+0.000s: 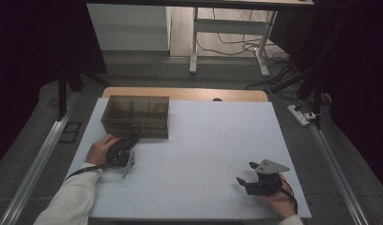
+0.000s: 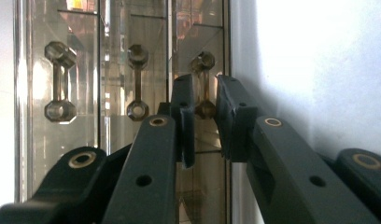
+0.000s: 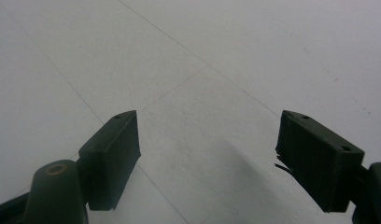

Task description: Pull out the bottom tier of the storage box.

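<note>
Fingers (image 2: 205, 116) straddle drawer handle (image 2: 203, 84) of tinted box (image 1: 135, 115); two handles alongside.

A dim lab or recording room: beyond the white-topped table (image 1: 203, 140) stands a bare metal desk frame (image 1: 227, 42), loose cables (image 1: 255, 47) trail behind it, and a power strip (image 1: 300, 114) lies right of the table.

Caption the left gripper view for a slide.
Left tongs straddling one handle of a smoky transparent drawer box.
</note>
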Available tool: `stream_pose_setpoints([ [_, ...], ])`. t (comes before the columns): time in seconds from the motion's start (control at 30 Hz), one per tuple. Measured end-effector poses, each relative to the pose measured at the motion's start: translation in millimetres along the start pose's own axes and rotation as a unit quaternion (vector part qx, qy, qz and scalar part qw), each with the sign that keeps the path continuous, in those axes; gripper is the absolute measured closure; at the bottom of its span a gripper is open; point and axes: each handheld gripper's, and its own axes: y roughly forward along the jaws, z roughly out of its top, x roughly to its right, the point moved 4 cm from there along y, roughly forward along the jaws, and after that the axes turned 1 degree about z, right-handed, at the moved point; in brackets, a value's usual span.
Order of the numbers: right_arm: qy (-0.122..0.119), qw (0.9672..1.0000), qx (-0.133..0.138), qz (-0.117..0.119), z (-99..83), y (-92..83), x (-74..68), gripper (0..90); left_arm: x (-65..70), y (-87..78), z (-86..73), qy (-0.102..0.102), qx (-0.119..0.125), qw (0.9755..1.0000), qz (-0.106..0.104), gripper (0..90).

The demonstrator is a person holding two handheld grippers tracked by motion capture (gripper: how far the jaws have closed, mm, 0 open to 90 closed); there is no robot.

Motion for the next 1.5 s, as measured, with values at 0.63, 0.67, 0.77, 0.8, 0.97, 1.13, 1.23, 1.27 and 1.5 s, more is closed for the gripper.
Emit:
stream_pose_setpoints([
  [0.63, 0.000, 1.0000, 0.000, 0.001, -0.1, -0.1, 0.1, 21.1, 2.6, -7.3, 0.6, 0.003, 0.011, 0.9998, 0.016, 80.1],
  [0.67, 0.000, 1.0000, 0.000, 0.001, -0.1, -0.2, 0.1, 21.1, 2.7, -8.0, 0.7, 0.003, 0.011, 0.9998, 0.014, 80.1],
  [0.77, -0.001, 1.0000, 0.002, 0.001, 0.0, -0.2, 0.3, 21.1, 3.1, -10.3, 0.5, 0.003, 0.011, 0.9998, 0.014, 80.0],
  [0.8, -0.001, 1.0000, 0.002, 0.001, 0.0, -0.2, 0.3, 21.1, 3.2, -10.8, 0.7, 0.003, 0.012, 0.9998, 0.013, 80.0],
  [0.97, -0.002, 1.0000, 0.001, 0.000, 0.0, -0.5, 0.4, 21.1, 3.5, -13.5, 0.9, 0.001, 0.016, 0.9999, 0.006, 79.7],
  [1.13, -0.001, 1.0000, 0.001, 0.000, 0.0, -0.3, 0.7, 21.1, 3.4, -14.2, 0.9, -0.004, 0.019, 0.9998, -0.002, 79.0],
  [1.23, -0.001, 1.0000, 0.000, 0.000, 0.0, -0.3, 0.4, 21.1, 2.7, -13.7, 0.6, -0.011, 0.019, 0.9997, -0.006, 77.8],
  [1.27, -0.002, 1.0000, 0.001, 0.000, 0.1, -0.3, 0.6, 21.1, 2.2, -13.6, 0.3, -0.014, 0.020, 0.9997, -0.006, 76.6],
  [1.5, -0.001, 1.0000, 0.000, -0.001, 0.4, -0.7, 0.5, 21.2, -7.4, -15.4, -0.4, -0.053, 0.022, 0.9982, -0.018, 59.8],
])
